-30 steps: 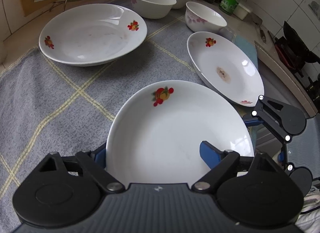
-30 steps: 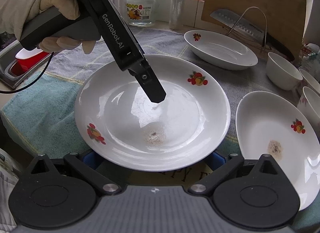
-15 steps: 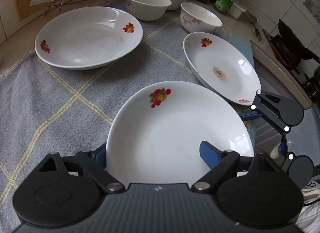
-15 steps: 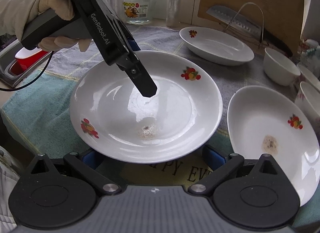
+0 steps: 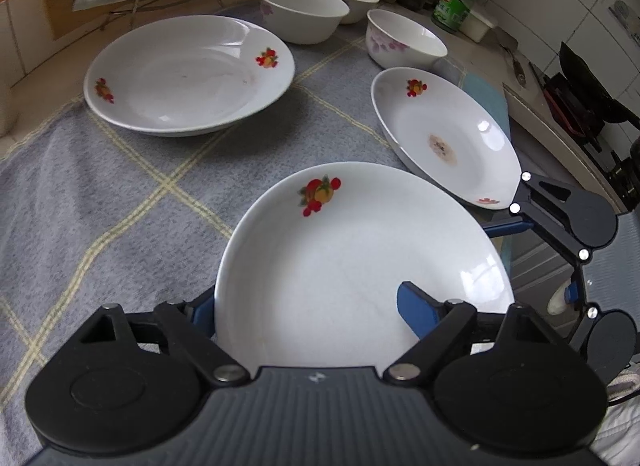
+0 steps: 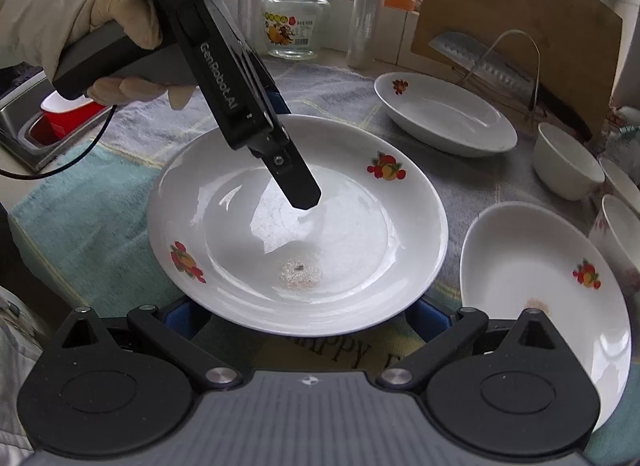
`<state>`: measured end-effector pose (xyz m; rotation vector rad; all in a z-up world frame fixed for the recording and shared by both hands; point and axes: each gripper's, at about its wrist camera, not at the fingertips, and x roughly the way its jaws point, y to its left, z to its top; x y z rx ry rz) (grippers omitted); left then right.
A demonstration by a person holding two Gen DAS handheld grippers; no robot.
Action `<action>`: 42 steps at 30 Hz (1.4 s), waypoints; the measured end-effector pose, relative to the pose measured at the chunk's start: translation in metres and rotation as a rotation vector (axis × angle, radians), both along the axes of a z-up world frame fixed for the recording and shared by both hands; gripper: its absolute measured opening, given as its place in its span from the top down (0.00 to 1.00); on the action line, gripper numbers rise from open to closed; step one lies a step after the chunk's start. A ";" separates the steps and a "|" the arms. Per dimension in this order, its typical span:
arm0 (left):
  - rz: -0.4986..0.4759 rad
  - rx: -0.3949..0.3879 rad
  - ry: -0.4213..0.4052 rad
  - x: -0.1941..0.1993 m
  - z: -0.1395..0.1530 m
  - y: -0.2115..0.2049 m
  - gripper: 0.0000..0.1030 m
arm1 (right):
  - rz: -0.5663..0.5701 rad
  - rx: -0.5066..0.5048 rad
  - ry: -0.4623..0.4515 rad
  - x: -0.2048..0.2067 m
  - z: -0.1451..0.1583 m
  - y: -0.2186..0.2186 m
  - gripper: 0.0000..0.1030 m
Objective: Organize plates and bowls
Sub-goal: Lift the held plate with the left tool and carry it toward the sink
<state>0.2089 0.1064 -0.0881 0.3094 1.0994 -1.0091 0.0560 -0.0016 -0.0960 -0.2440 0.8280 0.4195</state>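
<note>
A white deep plate [image 5: 352, 258] with fruit prints lies nearest, and its rim sits between the jaws of my left gripper [image 5: 308, 298]. The jaws are closing: one blue finger [image 5: 416, 310] is over the plate's inside, the other [image 5: 202, 310] is outside under the rim. I see no firm press. In the right wrist view that upper finger [image 6: 296, 181] points into the plate [image 6: 360, 250]. My right gripper [image 6: 304, 322] is open, and the plate's near rim hides its fingertips. A stained plate [image 5: 444, 137] lies to the right and a third plate [image 5: 188, 73] lies farther back. Three bowls [image 5: 304, 17] stand behind.
A grey checked cloth [image 5: 100, 185] covers the counter. A knife on a wire rack leans against a wooden board [image 6: 500, 25] at the back. A glass jar [image 6: 298, 21] stands by the window and a red tub in a steel tray [image 6: 52, 121] sits at the left. A stove [image 5: 580, 105] is at the right. A gloved hand [image 6: 80, 17] holds the left gripper.
Nothing clear has changed. The plate and both grippers keep their places, with only a slight shift in both views.
</note>
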 end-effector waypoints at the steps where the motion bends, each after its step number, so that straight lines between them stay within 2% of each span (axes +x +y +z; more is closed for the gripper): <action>1: 0.008 -0.002 -0.003 0.000 0.001 0.003 0.15 | 0.008 -0.004 -0.007 0.001 0.002 0.002 0.00; 12: 0.130 -0.018 -0.045 0.005 0.018 0.050 0.15 | 0.123 -0.015 -0.039 0.028 0.012 0.026 0.00; 25: 0.296 -0.010 -0.079 0.019 0.025 0.121 0.15 | 0.277 0.006 -0.051 0.076 0.012 0.081 0.00; 34: 0.327 0.003 -0.094 0.034 0.019 0.145 0.15 | 0.306 0.008 -0.036 0.104 0.003 0.107 0.00; 42: 0.330 0.003 -0.086 0.048 0.011 0.155 0.15 | 0.295 0.006 -0.017 0.112 -0.005 0.119 0.00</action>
